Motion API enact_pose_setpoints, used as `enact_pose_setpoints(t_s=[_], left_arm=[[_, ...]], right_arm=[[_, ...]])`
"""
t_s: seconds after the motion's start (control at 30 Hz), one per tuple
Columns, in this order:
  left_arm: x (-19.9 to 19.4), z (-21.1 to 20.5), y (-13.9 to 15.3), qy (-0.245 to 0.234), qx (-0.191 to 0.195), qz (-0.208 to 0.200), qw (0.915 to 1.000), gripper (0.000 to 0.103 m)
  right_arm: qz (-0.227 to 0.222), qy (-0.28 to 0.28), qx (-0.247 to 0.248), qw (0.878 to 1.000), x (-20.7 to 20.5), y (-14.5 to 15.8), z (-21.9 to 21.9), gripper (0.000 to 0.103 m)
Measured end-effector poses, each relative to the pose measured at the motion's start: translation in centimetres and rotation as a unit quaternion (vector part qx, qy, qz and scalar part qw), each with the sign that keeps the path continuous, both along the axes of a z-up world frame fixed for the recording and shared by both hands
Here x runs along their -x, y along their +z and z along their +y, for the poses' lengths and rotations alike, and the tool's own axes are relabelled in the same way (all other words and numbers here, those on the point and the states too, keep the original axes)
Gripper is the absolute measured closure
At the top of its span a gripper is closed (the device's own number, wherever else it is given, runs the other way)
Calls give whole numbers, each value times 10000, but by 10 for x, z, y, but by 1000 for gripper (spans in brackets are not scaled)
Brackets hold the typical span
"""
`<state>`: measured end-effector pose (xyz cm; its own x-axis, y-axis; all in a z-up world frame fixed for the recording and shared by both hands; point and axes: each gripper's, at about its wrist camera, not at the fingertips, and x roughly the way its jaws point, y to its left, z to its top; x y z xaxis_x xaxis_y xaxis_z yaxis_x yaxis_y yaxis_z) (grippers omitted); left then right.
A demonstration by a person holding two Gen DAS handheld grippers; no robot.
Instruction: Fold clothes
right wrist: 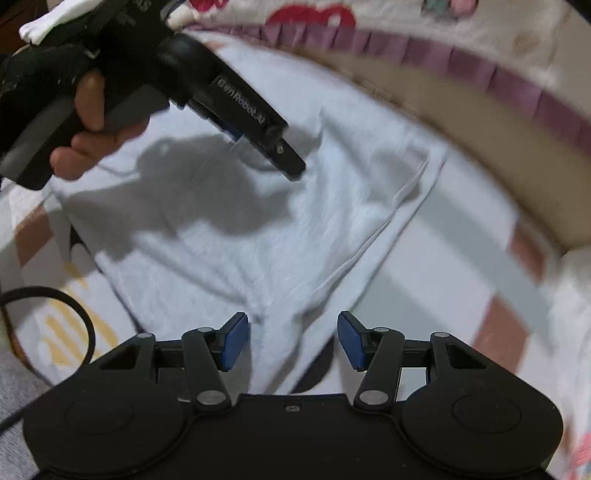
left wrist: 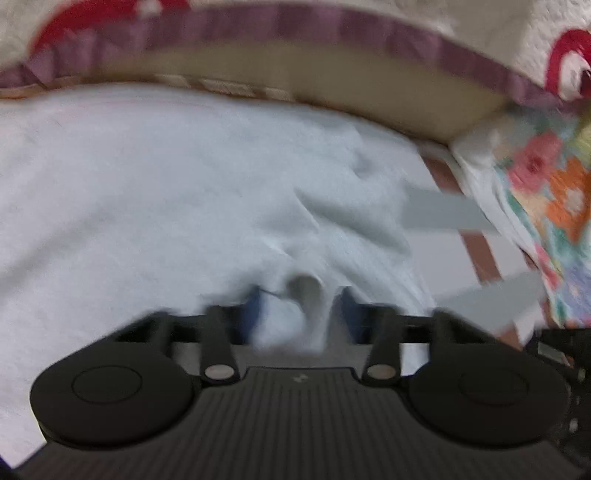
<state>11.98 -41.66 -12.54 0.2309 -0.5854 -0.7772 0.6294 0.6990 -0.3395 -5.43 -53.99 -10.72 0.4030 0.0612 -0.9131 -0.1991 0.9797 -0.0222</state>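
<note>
Patterned bed (right wrist: 498, 258) under a pale shirt (right wrist: 240, 229), soft, light, floppy. Left gripper (left wrist: 299, 306) pinches a bunched fold; right gripper (right wrist: 291, 339) gapes empty over the hem at six o'clock — grab there.

Home, likely a bedroom. Patterned play mat or sheet (right wrist: 461, 295) underfoot with grey and brown blocks. Fleecy blanket (left wrist: 491, 26) with red motifs and purple pleated trim (right wrist: 480, 70) along the far edge. Floral quilt (left wrist: 554, 192) at right. White garment (right wrist: 258, 229) spread flat.
</note>
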Motion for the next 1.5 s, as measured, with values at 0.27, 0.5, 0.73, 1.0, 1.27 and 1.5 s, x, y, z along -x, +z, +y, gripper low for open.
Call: enact_pose_setpoints(t_s=[0.27,0.5,0.73,1.0,1.27,1.5], left_arm=[[-11,48,21,605,951,-164,9935,100],[7,43,5,666,170,-200,9974,78],[62,76,9,329,672,-166,9971,51],[135,78,13,-979,35,-649,9931,51],[131,66,-4,-817,-305,991,9912,70],[141,81,15,-727,-147,493,9960,60]], right_arm=[[326,-853,-724,9932,-2,-3,-36,89],[577,-932,-694,9915,1,-4,-29,95],[410,-593,-591,9956,1,-5,-21,85],[230,-473,-744,9958,0,-6,-29,79],[367,-267,-182,9988,10,-2,-8,98],[525,-149,119,9984,12,9,-2,95]])
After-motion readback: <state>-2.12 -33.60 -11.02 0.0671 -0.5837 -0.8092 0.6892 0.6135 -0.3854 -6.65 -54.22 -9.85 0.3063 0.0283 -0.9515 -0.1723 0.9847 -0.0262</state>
